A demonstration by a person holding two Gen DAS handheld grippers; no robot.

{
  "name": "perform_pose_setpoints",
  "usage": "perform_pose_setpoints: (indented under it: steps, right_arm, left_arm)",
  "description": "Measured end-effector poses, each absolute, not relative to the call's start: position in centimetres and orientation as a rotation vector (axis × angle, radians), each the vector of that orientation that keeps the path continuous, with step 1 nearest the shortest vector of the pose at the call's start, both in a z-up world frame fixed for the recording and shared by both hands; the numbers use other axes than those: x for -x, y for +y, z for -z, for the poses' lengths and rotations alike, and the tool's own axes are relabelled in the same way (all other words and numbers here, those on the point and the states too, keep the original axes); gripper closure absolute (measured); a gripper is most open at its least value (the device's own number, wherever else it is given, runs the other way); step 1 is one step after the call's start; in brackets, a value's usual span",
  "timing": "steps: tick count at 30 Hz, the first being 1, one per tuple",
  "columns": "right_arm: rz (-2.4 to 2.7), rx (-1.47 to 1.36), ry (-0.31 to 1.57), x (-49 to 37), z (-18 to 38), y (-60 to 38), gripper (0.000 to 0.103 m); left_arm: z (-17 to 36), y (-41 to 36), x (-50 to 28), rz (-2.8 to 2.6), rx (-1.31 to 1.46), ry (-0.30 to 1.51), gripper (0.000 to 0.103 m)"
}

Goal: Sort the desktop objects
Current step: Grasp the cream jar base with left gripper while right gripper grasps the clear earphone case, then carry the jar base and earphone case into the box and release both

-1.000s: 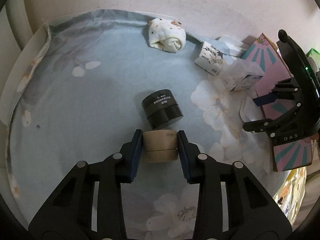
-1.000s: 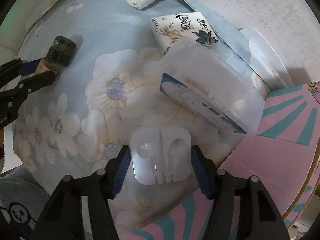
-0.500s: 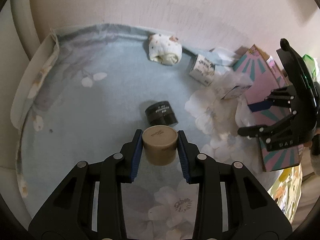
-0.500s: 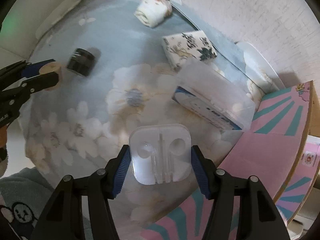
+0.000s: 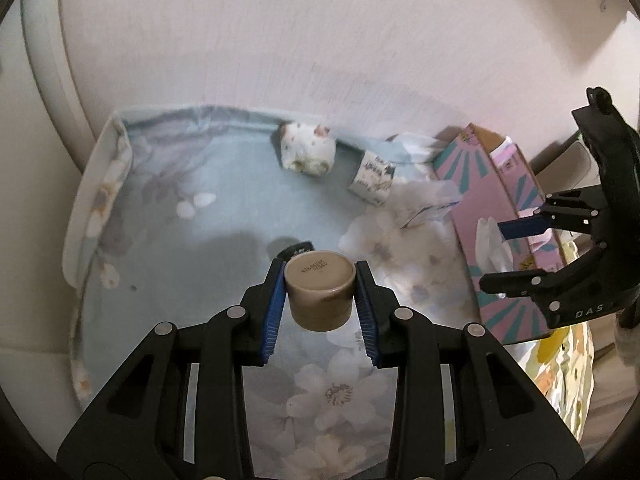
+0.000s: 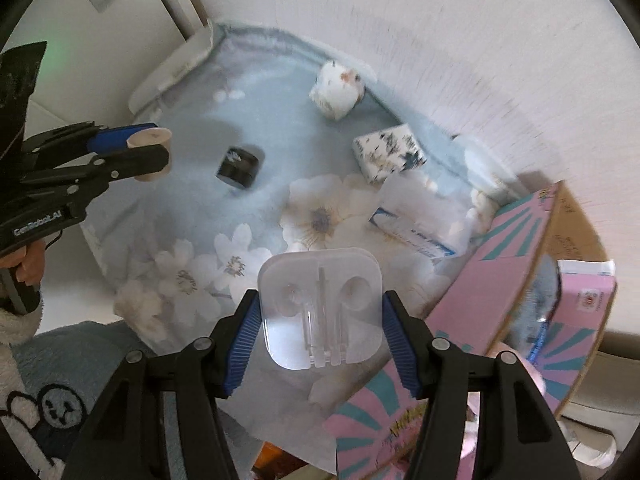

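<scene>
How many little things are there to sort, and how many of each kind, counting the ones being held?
Round jars: 2, the tan jar held up by the left gripper and the black jar on the cloth.
Clear plastic cases: 1, the earphone case in the right gripper.
Rolled cloths: 1, the white roll.
Small packs: 2, the patterned pack and the blue-striped pack.
Total: 6

"DAS" in pale letters on right gripper (image 5: 516, 254); "GenRobot.AI" on left gripper (image 6: 150, 158); printed code atop tan jar (image 5: 320, 294), digits too small to read.
</scene>
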State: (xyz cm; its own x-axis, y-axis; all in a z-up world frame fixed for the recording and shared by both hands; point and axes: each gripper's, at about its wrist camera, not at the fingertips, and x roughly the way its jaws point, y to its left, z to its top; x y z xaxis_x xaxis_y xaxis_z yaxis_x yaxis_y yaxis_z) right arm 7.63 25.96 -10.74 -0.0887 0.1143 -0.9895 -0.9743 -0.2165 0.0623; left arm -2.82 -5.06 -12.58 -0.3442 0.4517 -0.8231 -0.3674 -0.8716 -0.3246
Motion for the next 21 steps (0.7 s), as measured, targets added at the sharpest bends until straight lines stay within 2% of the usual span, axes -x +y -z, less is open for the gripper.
perform_pose_setpoints:
  steps: [7,21]
  right_arm:
    - [-1.461,1.163,1.044,-9.6,7.9,25.3,0.047]
    - [-1.315,1.044,1.051,-16.5,4.6,20.0,0.047]
  left_arm:
    - [8.9,-4.4,3.3,-2.175,1.355,-0.140,0.073]
    - [3.8,3.6,3.5,-2.063,1.222,-0.007,0.073]
